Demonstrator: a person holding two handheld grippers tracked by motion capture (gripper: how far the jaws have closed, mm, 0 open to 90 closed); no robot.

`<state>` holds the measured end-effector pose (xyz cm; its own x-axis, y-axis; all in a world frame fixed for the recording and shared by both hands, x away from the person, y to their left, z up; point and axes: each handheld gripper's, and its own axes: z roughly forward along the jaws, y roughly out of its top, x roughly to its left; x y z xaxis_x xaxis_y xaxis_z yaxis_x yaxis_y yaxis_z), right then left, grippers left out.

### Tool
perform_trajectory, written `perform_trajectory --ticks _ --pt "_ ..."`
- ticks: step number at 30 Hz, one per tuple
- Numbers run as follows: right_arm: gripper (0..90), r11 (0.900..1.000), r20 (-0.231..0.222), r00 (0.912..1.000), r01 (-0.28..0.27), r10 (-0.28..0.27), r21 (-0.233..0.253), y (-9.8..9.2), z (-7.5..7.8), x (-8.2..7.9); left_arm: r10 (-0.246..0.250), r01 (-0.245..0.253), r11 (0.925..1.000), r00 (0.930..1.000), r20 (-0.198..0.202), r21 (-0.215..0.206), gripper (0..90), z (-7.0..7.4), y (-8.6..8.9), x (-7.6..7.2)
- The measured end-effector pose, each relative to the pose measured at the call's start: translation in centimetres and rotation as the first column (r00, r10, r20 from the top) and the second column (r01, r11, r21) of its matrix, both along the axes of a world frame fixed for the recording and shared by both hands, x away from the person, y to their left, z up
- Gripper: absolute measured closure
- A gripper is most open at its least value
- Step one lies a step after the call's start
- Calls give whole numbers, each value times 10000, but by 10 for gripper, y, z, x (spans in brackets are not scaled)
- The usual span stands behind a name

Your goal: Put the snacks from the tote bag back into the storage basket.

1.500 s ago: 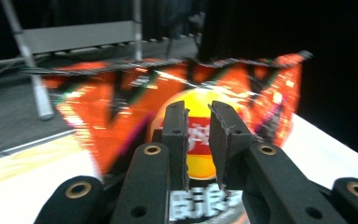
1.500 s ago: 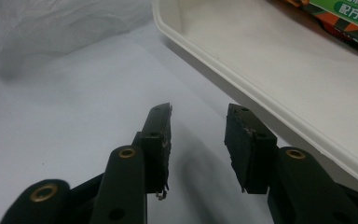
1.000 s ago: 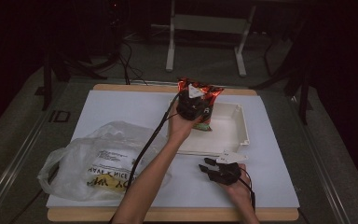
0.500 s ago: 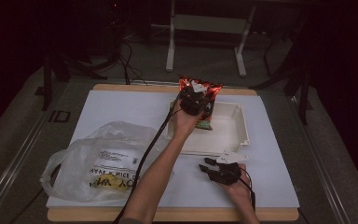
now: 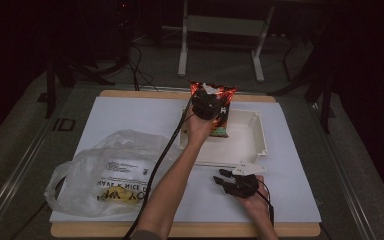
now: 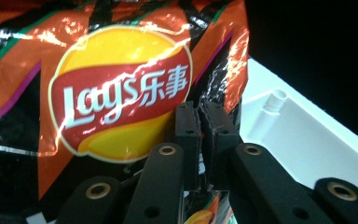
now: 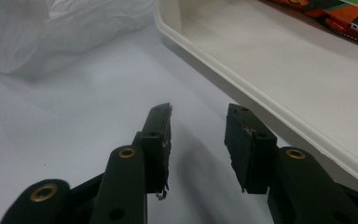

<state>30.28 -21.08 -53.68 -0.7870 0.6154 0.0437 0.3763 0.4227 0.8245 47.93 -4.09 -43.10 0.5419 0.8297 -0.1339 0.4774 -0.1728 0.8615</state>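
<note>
Left tool [image 6: 199, 109]: pinching shiny orange-black foil chip bag [image 6: 98, 93] over white plastic tray [image 5: 247, 137].
Right tool [image 7: 198, 121]: spread, on white surface [image 7: 65, 121] beside tray.

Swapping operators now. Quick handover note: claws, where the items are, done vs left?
Left claw: shut on the chip bag, holding it at the far-left corner of the white tray. The bag's lower end seems to be inside the tray; I cannot tell whether it rests on the floor.
Right claw: open, holding nothing, low over the white mat just in front of the tray's near rim.
Plastic bag: lies on the mat at the left, with something yellow inside.
Done: chip bag brought to the tray.
Left: probably lower it fully, release it, and pull the left claw back.
</note>
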Motion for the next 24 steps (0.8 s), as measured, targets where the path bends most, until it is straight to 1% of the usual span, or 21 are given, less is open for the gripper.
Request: perform_trajectory --ticks 6,14,17,24 --pt "609 10000 0 10000 -6 6 -11 0 0 0 -336 336 9994 9994 125 -64 823 3 1 -4" --pt "609 10000 1 10000 -15 15 -33 1 0 0 -684 693 9972 9971 323 -272 813 12 5 -12" --pt "609 10000 -3 10000 -18 18 -33 1 0 0 -831 844 9958 9959 356 -368 810 15 7 -14" --pt "609 10000 -23 10000 -14 14 -55 1 0 0 -1127 1141 9929 9928 417 -344 804 23 18 -21"
